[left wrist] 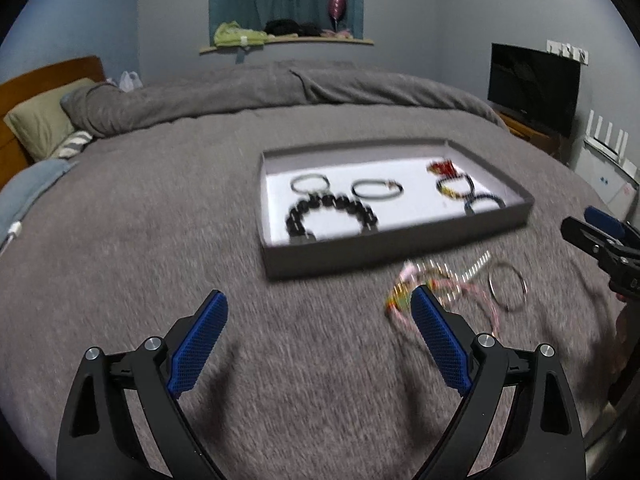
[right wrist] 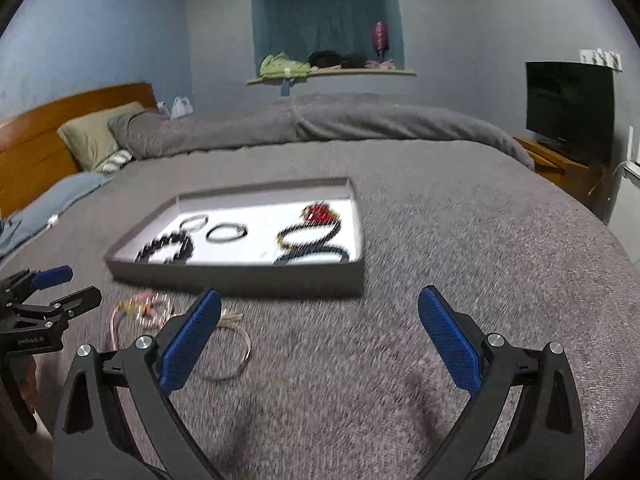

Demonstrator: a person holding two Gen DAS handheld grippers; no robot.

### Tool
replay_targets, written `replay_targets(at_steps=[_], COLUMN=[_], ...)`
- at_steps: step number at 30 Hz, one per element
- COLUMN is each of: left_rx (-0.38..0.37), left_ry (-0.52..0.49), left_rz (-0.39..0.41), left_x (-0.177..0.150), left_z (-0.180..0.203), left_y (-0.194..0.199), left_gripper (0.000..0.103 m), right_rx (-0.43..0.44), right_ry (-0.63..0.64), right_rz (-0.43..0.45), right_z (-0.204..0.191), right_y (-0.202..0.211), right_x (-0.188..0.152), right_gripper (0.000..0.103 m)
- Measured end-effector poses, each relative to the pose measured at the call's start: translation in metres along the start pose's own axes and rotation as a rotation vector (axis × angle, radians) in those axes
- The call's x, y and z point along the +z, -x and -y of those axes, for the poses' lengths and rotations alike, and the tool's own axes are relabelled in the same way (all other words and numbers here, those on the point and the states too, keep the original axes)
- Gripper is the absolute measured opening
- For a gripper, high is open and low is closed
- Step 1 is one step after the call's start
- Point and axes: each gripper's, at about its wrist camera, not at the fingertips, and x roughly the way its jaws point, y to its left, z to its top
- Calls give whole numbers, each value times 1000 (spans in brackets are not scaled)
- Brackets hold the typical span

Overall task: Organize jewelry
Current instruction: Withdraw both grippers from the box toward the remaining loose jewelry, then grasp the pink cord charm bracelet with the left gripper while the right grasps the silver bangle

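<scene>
- The grey tray (left wrist: 400, 236) sat on the bed (left wrist: 160, 240) in the middle of the left wrist view, already holding a black beaded bracelet (left wrist: 330, 216), two thin rings and a cluster of dark and red pieces at its right end.
- The jewelry not yet sorted lay on the blanket just in front of the tray, at lower right of that view: a pink tangled chain pile (left wrist: 436, 284) and, just beside it, a plain metal bangle (left wrist: 507, 286).
- The left gripper (left wrist: 320, 344) had its fingers wide apart and empty, low over the blanket.
- The right gripper (right wrist: 320, 340) was likewise spread and held nothing.
- Risks, as I judged them: the chains looked knotted, so a pinch could lift several at once or drag the bangle; the soft blanket could let thin pieces sink and slip the fingers; both views were blurred, so aim might be off.
</scene>
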Motion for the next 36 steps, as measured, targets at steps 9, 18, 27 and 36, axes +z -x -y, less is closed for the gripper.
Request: replay_targets(at_steps=[9, 18, 27, 36], left_rx=[-44, -81, -102, -110], left_ry=[-37, -61, -97, -97], left_rz=[-25, -23, -66, -83], left_x=[-8, -6, -9, -9], left_z=[13, 24, 32, 33], left_y=[-8, -12, -20, -24], left_gripper=[92, 90, 64, 50], right_rx=[26, 76, 78, 90], right_ry=[97, 215, 259, 301], right_rz=[-59, -154, -196, -205], right_z=[-20, -43, -52, -63], right_y=[-5, -27, -35, -40], right_x=[-16, -29, -32, -31], right_gripper=[97, 97, 93, 72])
